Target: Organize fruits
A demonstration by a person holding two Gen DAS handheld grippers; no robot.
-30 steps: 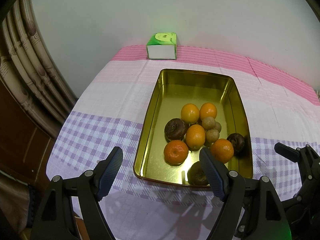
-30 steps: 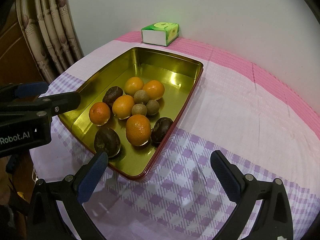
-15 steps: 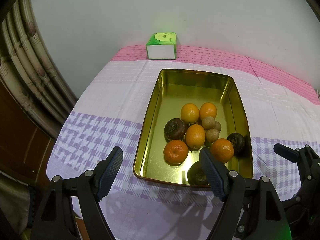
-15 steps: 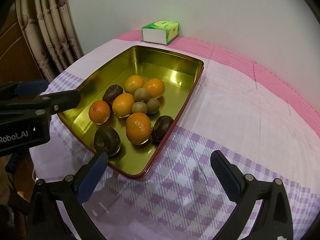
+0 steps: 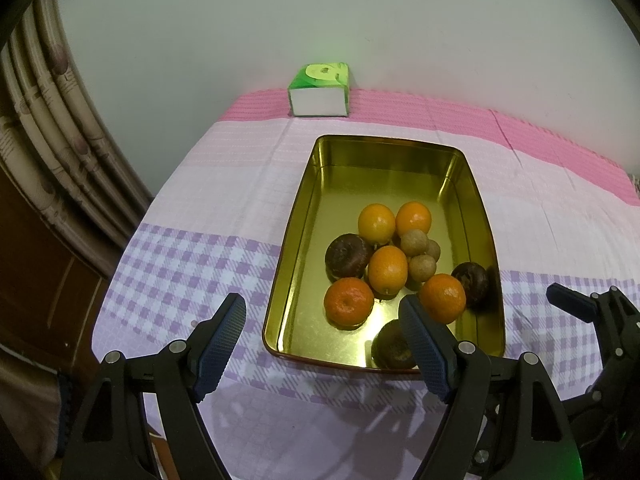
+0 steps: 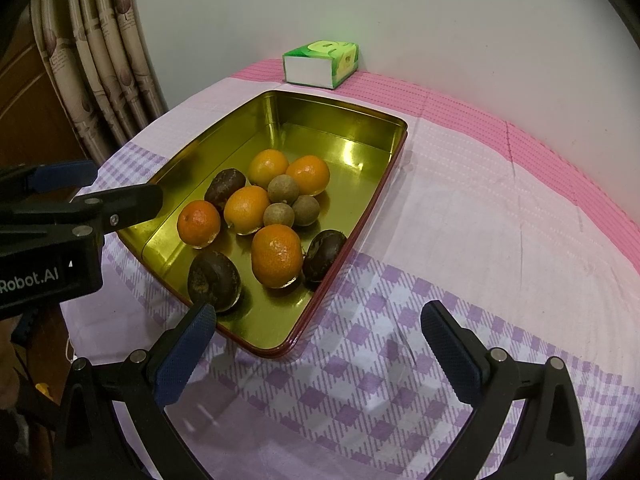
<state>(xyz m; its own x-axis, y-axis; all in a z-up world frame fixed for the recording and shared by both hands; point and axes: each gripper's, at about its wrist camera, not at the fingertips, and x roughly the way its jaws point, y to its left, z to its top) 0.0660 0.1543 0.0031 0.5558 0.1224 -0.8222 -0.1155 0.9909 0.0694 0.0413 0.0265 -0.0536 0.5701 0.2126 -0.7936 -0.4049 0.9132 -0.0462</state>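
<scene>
Oranges (image 5: pixel 387 269), passion fruits (image 5: pixel 347 255) and longans (image 5: pixel 422 268) are heaped unsorted in the gold tin's (image 5: pixel 310 196) near end; both grippers (image 5: pixel 322 344) (image 6: pixel 318 354) are held wide, empty.

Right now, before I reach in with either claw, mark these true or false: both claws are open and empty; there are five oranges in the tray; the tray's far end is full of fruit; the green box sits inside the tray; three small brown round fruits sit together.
1. Left claw and right claw are open and empty: true.
2. Five oranges lie in the tray: true.
3. The tray's far end is full: false, it is bare; the fruit sits at the near end.
4. The green box is in the tray: false, it stands on the tablecloth by the wall.
5. Three small brown fruits cluster together: true.
</scene>
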